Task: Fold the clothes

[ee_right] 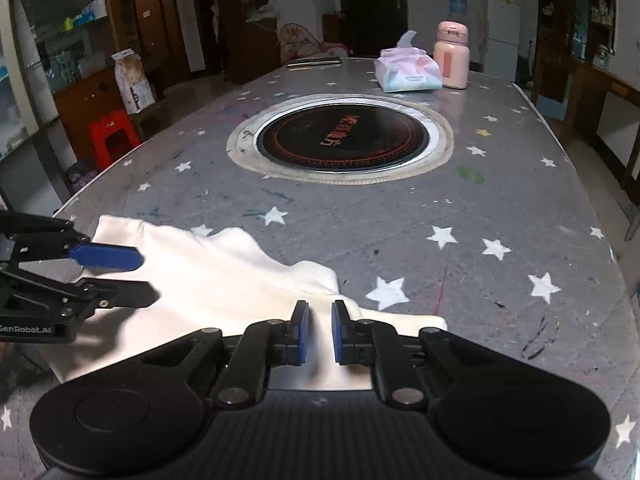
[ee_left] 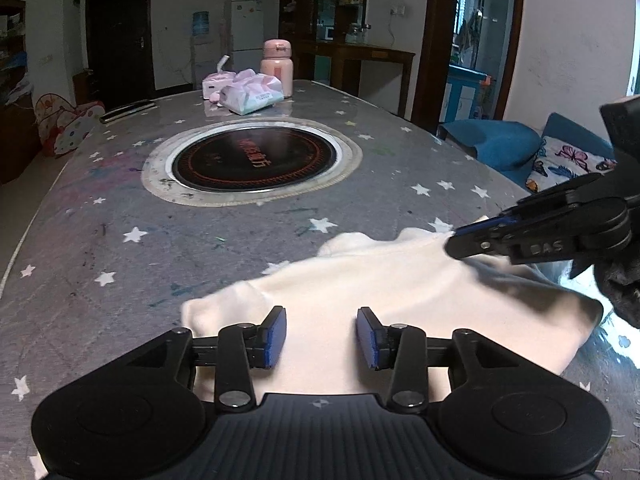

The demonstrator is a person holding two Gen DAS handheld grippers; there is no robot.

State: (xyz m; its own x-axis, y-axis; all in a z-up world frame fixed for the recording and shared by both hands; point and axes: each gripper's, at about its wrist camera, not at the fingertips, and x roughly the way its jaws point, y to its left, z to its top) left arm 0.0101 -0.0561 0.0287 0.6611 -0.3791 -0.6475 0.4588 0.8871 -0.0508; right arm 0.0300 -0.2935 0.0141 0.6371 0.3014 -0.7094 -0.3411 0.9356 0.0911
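On the near edge of the table (ee_right: 500, 184) the white garment (ee_right: 224, 272) lies rumpled. Right gripper (ee_right: 320, 330) is pinched nearly shut on a ridge of cloth, left gripper (ee_left: 321, 336) hangs part open over it, holding nothing. I'd grab the left corner firmly before pulling, so the fold stays even

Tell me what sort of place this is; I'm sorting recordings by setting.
Probably a lived-in home's dining room: a table with a built-in round cooktop, a white fridge by the far wall, and tissue packs beside a pink flask.
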